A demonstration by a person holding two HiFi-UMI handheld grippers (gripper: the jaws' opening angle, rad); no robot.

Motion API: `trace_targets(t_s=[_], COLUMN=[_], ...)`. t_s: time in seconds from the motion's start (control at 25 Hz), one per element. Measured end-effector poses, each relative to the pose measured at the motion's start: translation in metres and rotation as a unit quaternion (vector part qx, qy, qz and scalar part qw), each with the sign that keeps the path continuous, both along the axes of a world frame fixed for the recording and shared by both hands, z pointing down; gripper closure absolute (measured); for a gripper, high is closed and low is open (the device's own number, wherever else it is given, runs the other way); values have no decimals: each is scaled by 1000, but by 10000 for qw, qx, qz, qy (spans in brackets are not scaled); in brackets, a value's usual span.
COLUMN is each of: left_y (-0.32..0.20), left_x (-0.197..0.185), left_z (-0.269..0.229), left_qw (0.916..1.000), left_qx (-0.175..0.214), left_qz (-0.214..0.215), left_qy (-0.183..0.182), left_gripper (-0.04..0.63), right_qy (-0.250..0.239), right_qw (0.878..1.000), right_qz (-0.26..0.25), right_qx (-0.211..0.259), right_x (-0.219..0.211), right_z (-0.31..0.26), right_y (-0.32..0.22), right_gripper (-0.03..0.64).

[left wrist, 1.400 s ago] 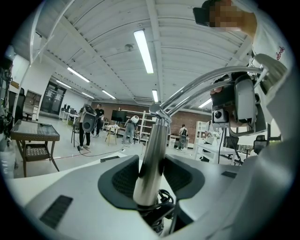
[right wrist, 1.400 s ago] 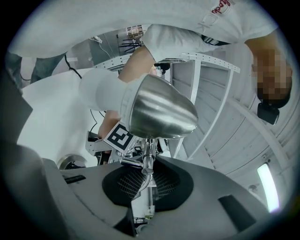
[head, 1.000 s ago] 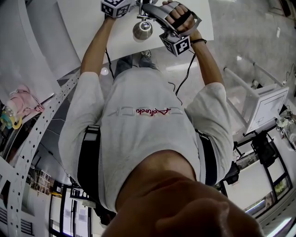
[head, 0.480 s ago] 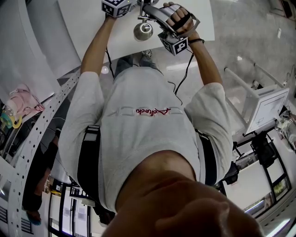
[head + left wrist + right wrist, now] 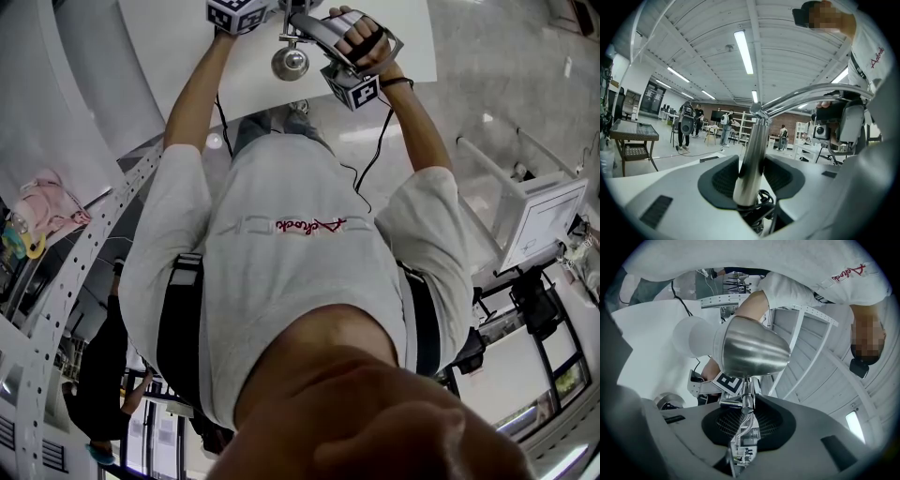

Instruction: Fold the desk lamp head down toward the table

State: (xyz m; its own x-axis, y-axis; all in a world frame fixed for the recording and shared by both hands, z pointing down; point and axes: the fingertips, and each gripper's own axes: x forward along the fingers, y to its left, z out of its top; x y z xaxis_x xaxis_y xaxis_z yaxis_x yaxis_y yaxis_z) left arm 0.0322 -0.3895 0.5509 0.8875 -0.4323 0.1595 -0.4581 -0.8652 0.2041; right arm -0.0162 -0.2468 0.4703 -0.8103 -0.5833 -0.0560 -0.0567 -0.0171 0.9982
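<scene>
The chrome desk lamp stands on the white table (image 5: 187, 56) at the top of the head view, its rounded lamp head (image 5: 290, 62) between my two hands. My left gripper (image 5: 752, 180) is shut on the lamp's upright pole (image 5: 751, 154), with the bent upper arm (image 5: 811, 93) running off to the right. My right gripper (image 5: 746, 420) is shut on the thin neck joint (image 5: 747, 401) just behind the lamp head (image 5: 752, 350). Its jaws have just been opening a little, and the neck stays between the pads. In the head view the left gripper (image 5: 272, 9) and right gripper (image 5: 300, 23) meet at the lamp.
A black cable (image 5: 375, 150) hangs off the table's near edge. The lamp's round base (image 5: 665, 401) sits on the table below. A white rack (image 5: 525, 216) stands at the right, perforated rails (image 5: 75, 272) at the left, and a bystander (image 5: 103, 384) at the lower left.
The right gripper and lamp head have crept slightly toward the top of the head view. A bystander has walked into view at the lower left.
</scene>
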Motion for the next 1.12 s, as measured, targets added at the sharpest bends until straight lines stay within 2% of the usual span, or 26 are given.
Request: trace_targets(t_s=[0.2, 0.28, 0.36, 0.52, 0.76, 0.8, 0.96, 1.0, 1.12], left_y=[4, 4, 5, 4, 12, 13, 17, 19, 23], left_x=[6, 5, 3, -13, -27, -29, -39, -41, -47], left_z=[-17, -14, -17, 8, 4, 3, 1, 0, -4], left_qw=[9999, 9999, 9998, 9997, 9995, 9994, 9987, 9984, 9974], left_qx=[1, 6, 45, 86, 124, 127, 171, 189, 279], left_qz=[92, 48, 12, -143, -247, -268, -465, -520, -645], left_qy=[-127, -143, -201, -165, -154, -169, -129, -105, -143], left_gripper=[406, 403, 397, 396, 396, 396, 423, 431, 512], right_qy=[2, -29, -100, -332, -292, -303, -334, -317, -301], right_qw=[9999, 9993, 9980, 9932, 9874, 9866, 9831, 9821, 9782], right_qz=[10, 90, 233, 570, 869, 896, 987, 1011, 1070], right_qx=[-166, -354, -584, -962, -1290, -1329, -1503, -1555, -1753], right_x=[3, 4, 8, 23, 38, 40, 45, 46, 48], right_z=[1, 2, 4, 9, 25, 27, 33, 36, 41], right_y=[-1, -5, -10, -17, -15, -14, -10, -10, -7], right_gripper=[547, 532, 488, 488, 486, 493, 600, 601, 601])
